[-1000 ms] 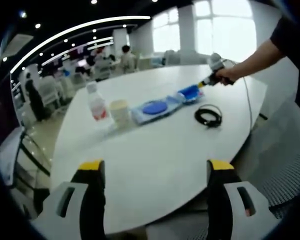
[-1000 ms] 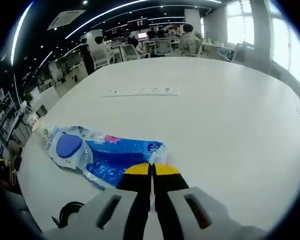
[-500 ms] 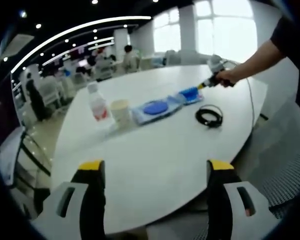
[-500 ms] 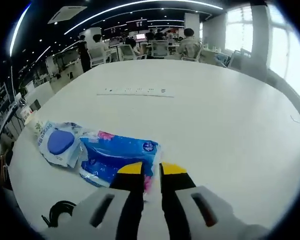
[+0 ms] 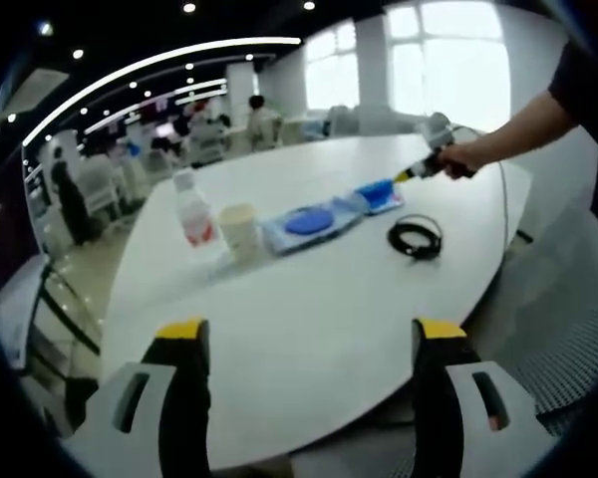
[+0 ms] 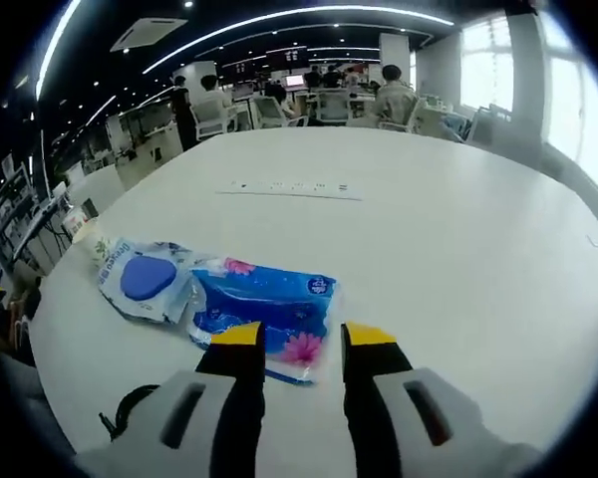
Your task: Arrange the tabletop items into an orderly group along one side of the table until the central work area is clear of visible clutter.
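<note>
On the white table (image 5: 309,299) stand a clear bottle with a red label (image 5: 192,209) and a paper cup (image 5: 241,227). Beside them lie a wipes pack with a blue lid (image 5: 304,221), a blue tissue pack (image 5: 379,192) and a coiled black cable (image 5: 415,237). My left gripper (image 5: 311,334) is open over the near table edge, far from all of them. In the right gripper view, my right gripper (image 6: 305,337) is open, and the near end of the blue tissue pack (image 6: 264,311) lies flat between its tips. The wipes pack (image 6: 145,281) lies just left of it.
A white power strip (image 6: 291,187) lies farther across the table. The black cable (image 6: 130,408) shows at the lower left of the right gripper view. A person's hand (image 5: 458,154) holds the right gripper. Chairs, desks and people fill the room beyond the table.
My right gripper has gone from shut to open and let go of the blue tissue pack, which now rests on the table. The left gripper has stayed still.
</note>
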Demonstrator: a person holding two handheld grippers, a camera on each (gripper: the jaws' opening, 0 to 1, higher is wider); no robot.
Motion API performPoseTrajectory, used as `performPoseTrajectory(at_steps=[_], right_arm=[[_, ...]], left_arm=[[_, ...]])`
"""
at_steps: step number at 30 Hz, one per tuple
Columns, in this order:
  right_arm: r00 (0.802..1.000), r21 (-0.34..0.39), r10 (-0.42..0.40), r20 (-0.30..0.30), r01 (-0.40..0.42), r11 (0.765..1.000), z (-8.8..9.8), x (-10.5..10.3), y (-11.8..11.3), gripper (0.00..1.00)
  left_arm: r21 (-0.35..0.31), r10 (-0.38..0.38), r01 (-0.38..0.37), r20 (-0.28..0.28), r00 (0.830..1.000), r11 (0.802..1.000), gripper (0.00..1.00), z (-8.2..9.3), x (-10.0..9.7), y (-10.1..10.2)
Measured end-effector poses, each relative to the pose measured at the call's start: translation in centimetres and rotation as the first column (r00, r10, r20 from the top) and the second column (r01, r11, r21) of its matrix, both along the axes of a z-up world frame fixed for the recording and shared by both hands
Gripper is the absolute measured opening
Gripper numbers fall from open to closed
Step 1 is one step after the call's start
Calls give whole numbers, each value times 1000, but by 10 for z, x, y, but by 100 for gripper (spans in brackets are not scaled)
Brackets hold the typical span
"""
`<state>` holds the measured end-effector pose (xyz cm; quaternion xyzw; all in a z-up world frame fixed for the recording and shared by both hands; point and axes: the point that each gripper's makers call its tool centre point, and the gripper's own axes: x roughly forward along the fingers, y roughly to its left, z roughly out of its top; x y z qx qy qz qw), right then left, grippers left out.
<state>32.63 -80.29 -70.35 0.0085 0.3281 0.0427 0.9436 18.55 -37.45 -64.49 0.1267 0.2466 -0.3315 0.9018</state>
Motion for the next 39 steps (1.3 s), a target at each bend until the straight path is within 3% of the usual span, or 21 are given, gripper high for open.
performPoseTrajectory(at_steps=[6,16,28,39], right_arm=[[995,-10,97,7,-97,995,5,-15,24,37],[964,-24,266,9,-265,964,-1,-56,76,46],[918,-14,395,5,-395,918,-15,-87,119,46],[882,2,469,-37,-470,883,-38,-108,148,40]], left_arm=[[-8,-4,4,3,1000,1000,80,1,0,-1],[-16,-6,6,10,1000,1000,80,3,-1,-3],[-22,-14,14,11,1000,1000,82,4,-1,-4],[-18,-13,13,9,1000,1000,81,3,0,-4]])
